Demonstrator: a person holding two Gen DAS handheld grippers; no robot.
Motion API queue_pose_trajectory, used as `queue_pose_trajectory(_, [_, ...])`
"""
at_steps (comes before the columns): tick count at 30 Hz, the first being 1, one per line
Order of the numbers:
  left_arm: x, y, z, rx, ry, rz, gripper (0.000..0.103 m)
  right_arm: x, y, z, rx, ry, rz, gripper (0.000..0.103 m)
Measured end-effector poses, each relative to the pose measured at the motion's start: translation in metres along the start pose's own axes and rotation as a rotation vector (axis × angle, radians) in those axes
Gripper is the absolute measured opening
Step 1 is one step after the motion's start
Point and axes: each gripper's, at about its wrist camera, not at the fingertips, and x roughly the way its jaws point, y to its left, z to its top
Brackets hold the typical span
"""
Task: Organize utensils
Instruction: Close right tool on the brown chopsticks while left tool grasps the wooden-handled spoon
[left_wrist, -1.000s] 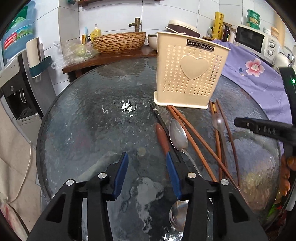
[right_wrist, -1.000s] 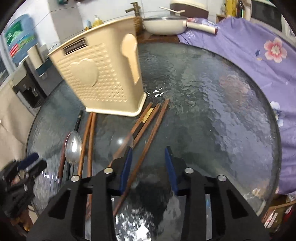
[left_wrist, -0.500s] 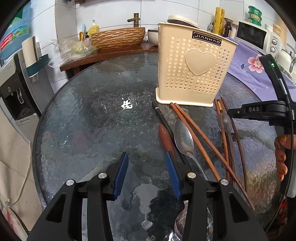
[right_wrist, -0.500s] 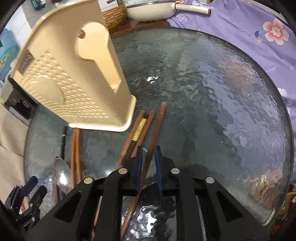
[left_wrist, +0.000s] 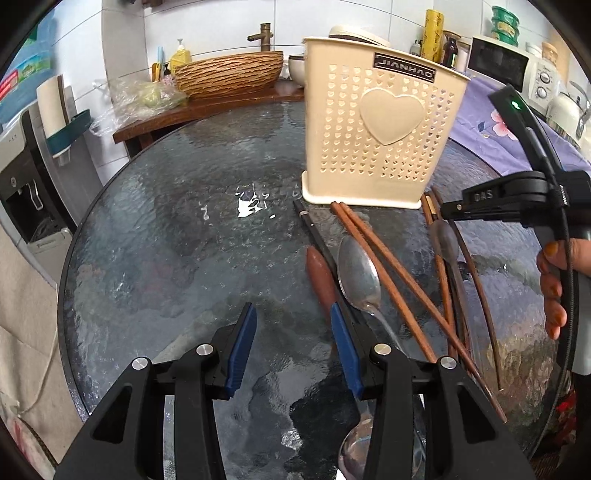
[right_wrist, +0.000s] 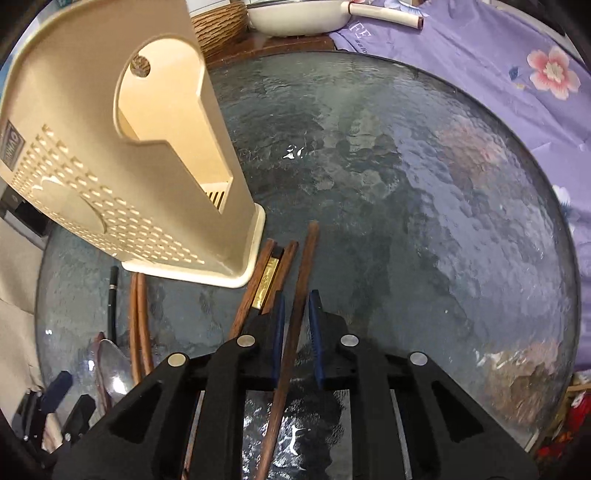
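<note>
Round glass table (left_wrist: 155, 229) carries everything. Cream plastic utensil holder (left_wrist: 376, 125) stands upright toward the far side, heart panel facing the left camera. Loose utensils lie on the glass just in front of its base: a metal spoon (left_wrist: 359, 275), several brown chopsticks. Right gripper (right_wrist: 295, 314): jaws have just been closing, fingers now close together around 1 dark chopstick (right_wrist: 301, 284), rightmost of its group; contact of both pads cannot be confirmed. Left gripper (left_wrist: 291, 328): fingers apart, empty, above the glass beside the spoon.
</note>
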Motion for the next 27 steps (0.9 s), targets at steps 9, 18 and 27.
queue_pose_trajectory(9, [0.001,-0.017,-0.004,0.06,0.041,-0.016,0.042,0.006,-0.002,0.007,-0.023,-0.005,-0.001,0.011])
queue_pose_trajectory(18, [0.01,-0.015,-0.007,0.067,0.075,-0.012,0.037,0.005,-0.007,0.0,-0.02,-0.013,0.022,0.01])
queue_pose_trajectory(27, [0.026,-0.01,0.012,0.074,0.093,0.005,0.036,0.003,-0.001,-0.001,-0.03,0.002,0.02,0.011])
